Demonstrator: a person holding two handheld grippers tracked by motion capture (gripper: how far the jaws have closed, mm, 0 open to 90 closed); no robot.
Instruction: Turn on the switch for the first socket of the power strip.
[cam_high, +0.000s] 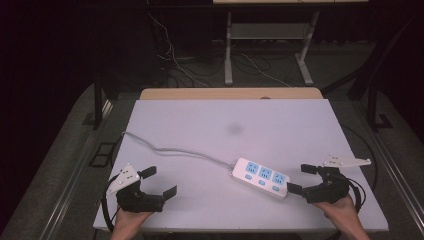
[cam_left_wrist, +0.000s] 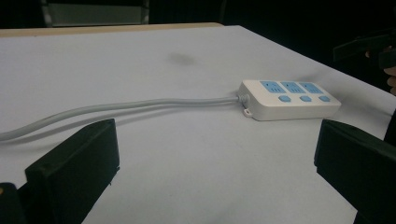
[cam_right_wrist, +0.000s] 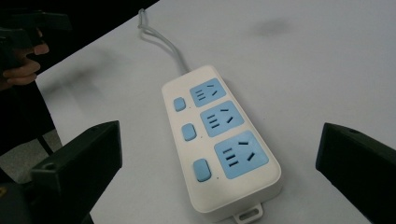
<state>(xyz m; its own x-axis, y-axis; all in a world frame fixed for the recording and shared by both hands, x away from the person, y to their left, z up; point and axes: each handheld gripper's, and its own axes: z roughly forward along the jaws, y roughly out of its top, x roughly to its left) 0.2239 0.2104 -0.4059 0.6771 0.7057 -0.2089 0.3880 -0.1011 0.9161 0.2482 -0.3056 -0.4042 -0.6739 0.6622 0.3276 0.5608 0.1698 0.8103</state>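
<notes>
A white power strip (cam_high: 261, 177) with three blue sockets and three blue switches lies flat on the white table (cam_high: 225, 120), right of centre near the front. Its grey cable (cam_high: 170, 150) runs left and back off the table's left edge. My right gripper (cam_high: 298, 178) is open at the strip's right end, one jaw tip close beside it. In the right gripper view the strip (cam_right_wrist: 219, 140) lies between and ahead of the wide jaws. My left gripper (cam_high: 161, 181) is open and empty at the front left, facing the strip (cam_left_wrist: 289, 98) and cable (cam_left_wrist: 116, 109).
A dark smudge (cam_high: 234, 129) marks the table's middle. A wooden edge (cam_high: 230, 93) borders the far side. Beyond it stand metal desk legs (cam_high: 228, 50) and loose floor cables. The table's front edge runs just below both hands.
</notes>
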